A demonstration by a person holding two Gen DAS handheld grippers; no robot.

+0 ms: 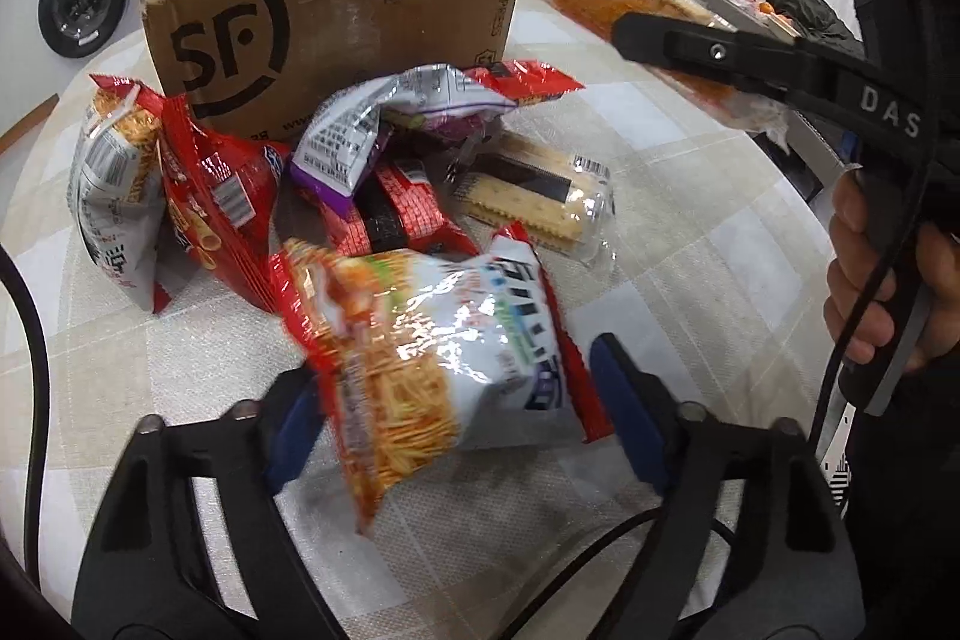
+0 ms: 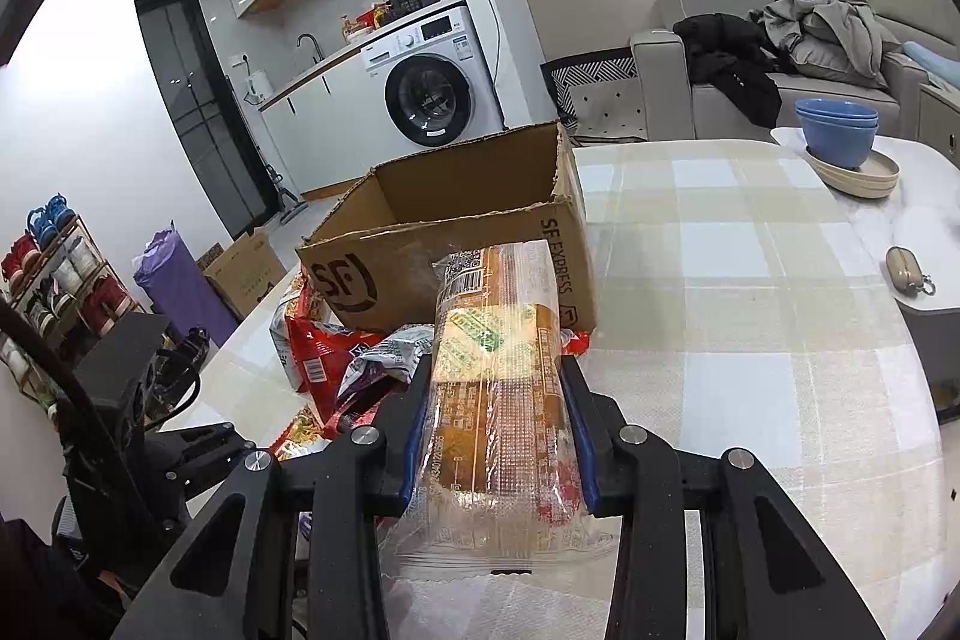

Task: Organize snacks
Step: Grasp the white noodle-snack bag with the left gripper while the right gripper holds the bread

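Blurred noodle bag (image 1: pixel 456 340), contact unclear

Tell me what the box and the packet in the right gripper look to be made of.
Box: brown corrugated cardboard, matte, with torn, ragged top edges and black printing. Packet in the right gripper: thin clear plastic film, glossy, with glare and wrinkles; contents show through. It looks soft and likely crushable.

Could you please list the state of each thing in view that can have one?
left gripper: shut on noodle snack bag
right gripper: shut on clear cracker pack, held above the table
cardboard box: open, upright
washing machine: door closed
blue bowls: stacked, upright
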